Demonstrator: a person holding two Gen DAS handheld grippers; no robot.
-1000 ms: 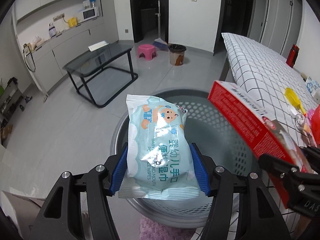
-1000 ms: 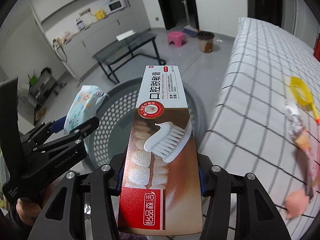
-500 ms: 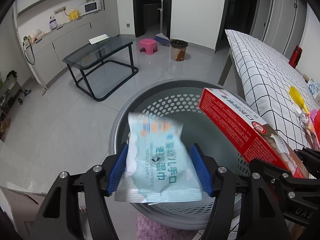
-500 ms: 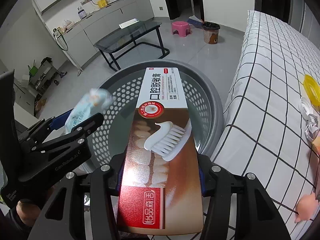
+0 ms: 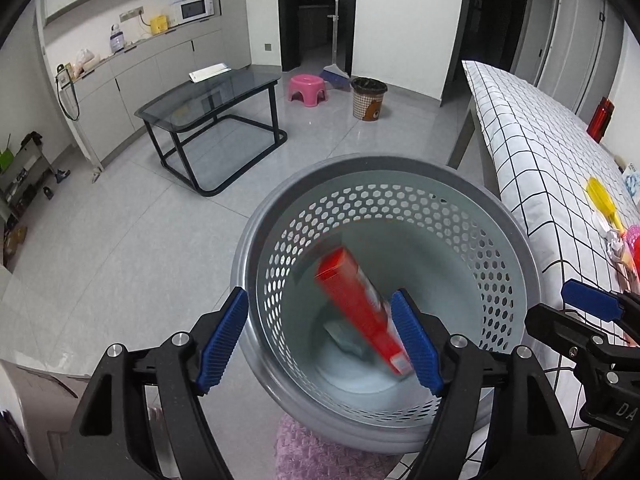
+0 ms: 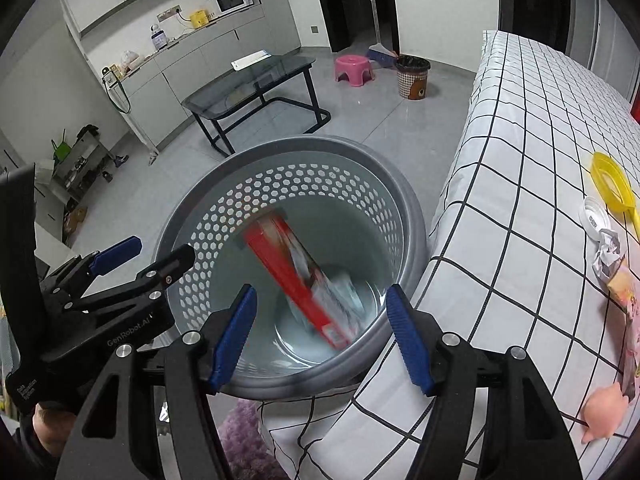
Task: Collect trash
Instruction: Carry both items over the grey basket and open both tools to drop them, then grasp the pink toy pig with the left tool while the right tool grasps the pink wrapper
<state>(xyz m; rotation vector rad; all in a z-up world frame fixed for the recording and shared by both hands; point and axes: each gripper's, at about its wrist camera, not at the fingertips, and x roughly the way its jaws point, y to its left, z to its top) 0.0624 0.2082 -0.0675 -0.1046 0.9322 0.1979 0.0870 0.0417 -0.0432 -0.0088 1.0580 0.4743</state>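
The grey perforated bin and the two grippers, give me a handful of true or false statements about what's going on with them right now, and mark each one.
1. The red toothpaste box is inside the grey bin. True.
2. The right gripper is clamped on the toothpaste box. False: its jaws stand open and empty above the bin.
3. The left gripper holds a wipes packet. False: it is open and empty; a pale packet lies at the bin's bottom.
4. A yellow ring-shaped item lies on the checked cloth. True.
5. The bin is solid-walled. False: its upper wall is full of hexagonal holes.
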